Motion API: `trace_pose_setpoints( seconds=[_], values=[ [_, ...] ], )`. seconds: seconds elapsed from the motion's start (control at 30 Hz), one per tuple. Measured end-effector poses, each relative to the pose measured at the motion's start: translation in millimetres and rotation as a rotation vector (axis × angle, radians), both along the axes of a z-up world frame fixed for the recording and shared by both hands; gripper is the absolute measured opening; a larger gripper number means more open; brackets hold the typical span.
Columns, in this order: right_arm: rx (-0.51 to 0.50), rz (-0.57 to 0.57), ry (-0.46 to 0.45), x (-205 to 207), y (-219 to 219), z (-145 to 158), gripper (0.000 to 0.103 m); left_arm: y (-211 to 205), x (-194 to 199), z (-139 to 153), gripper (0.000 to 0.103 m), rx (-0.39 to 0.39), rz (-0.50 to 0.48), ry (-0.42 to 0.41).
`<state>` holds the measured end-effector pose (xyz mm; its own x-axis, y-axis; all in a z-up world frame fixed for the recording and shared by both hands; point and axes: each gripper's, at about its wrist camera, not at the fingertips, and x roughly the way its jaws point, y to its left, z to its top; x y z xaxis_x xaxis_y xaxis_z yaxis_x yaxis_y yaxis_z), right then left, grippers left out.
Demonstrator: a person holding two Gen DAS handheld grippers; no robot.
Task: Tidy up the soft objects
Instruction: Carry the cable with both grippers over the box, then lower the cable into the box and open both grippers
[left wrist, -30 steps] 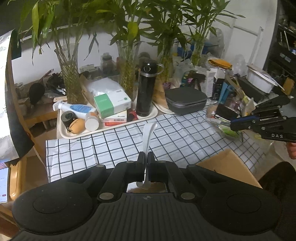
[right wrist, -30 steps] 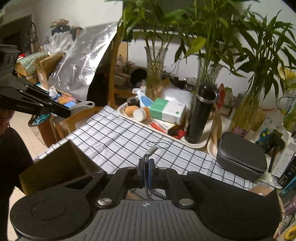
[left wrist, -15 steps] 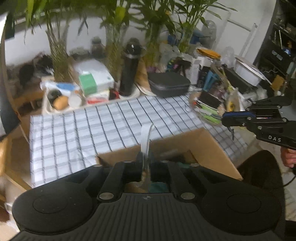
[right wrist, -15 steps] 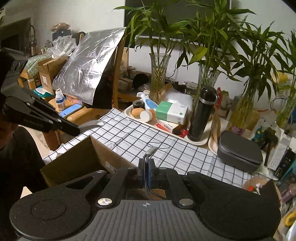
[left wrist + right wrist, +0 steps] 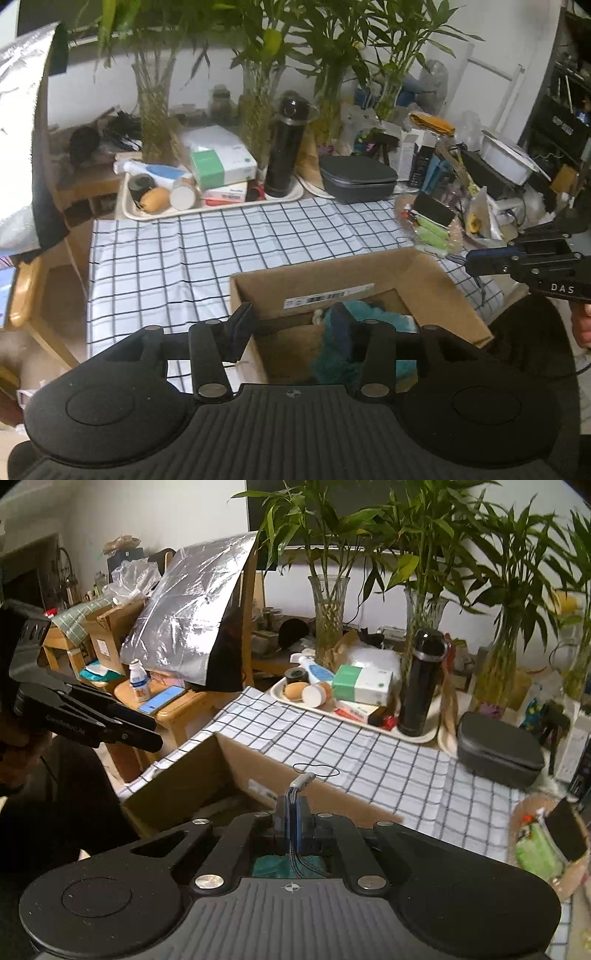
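Observation:
An open cardboard box [image 5: 354,280] stands on the checked tablecloth [image 5: 177,258], with teal soft cloth [image 5: 373,314] inside. My left gripper [image 5: 291,325] is open and empty above the box's near-left corner. My right gripper [image 5: 291,812] is shut on a braided grey cable [image 5: 301,782] whose plug sticks up past the fingers; it hangs over the box [image 5: 207,771]. The right gripper also shows at the right in the left wrist view [image 5: 476,262]. A thin black loop [image 5: 316,770] lies on the cloth behind the box.
A tray [image 5: 147,210] with a tissue box, bottles and a black flask [image 5: 284,147] lines the table's back. A grey case [image 5: 356,177], bamboo vases and clutter stand at the back and right. A wooden stool [image 5: 173,709] with a phone is on the left.
My left gripper has opened and the white strip it held is gone from its fingers. Both grippers have pulled back, so the box is in view below them.

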<state>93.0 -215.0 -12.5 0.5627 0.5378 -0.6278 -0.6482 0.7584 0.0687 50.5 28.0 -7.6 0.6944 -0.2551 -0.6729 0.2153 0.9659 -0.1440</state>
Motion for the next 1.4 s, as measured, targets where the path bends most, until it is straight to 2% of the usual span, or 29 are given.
trace_pose_setpoints(
  seconds=[0.33,0.63,0.77,0.8,0.83,0.87,0.9,0.93,1.03,1.2,1.37,1.4],
  values=[
    [0.025,0.023,0.041,-8.8,19.8,-4.1,0.005,15.0,-19.8,-2.7,0.045,-0.016,0.035,-0.029],
    [0.024,0.088,0.001,-11.0,64.0,8.6,0.006,24.7,-27.5,-5.1,0.045,-0.037,0.069,-0.039],
    [0.020,0.104,0.023,-6.0,87.1,-0.9,0.008,26.9,-29.4,-6.9,0.045,-0.048,0.081,-0.043],
    [0.001,0.101,0.033,-4.1,92.0,-6.4,0.017,27.8,-30.5,-7.3,0.045,-0.053,0.082,-0.045],
    [-0.029,0.097,0.047,-1.5,97.2,-13.0,0.037,28.6,-31.7,-7.8,0.046,-0.056,0.084,-0.047],
    [-0.052,0.090,0.054,-0.9,99.7,-18.4,0.051,29.1,-32.8,-8.3,0.046,-0.057,0.087,-0.047],
    [-0.064,0.082,0.050,-1.3,100.7,-21.9,0.078,29.4,-33.3,-8.7,0.048,-0.055,0.089,-0.046],
    [-0.070,0.074,0.039,-3.0,100.3,-24.0,0.095,29.6,-34.2,-9.3,0.053,-0.050,0.090,-0.047],
    [-0.070,0.058,0.011,-8.8,93.1,-26.7,0.102,29.4,-36.6,-10.5,0.068,-0.030,0.092,-0.063],
    [-0.106,-0.023,-0.024,-16.3,75.6,-28.5,0.103,23.9,-37.2,-12.3,0.074,0.010,0.107,-0.059],
    [-0.136,-0.110,-0.069,-29.3,54.3,-28.8,0.103,21.3,-41.3,-13.7,0.085,0.007,0.110,-0.082],
    [-0.141,-0.129,-0.078,-32.4,50.5,-28.6,0.103,20.2,-41.8,-14.1,0.090,0.003,0.113,-0.082]
  ],
)
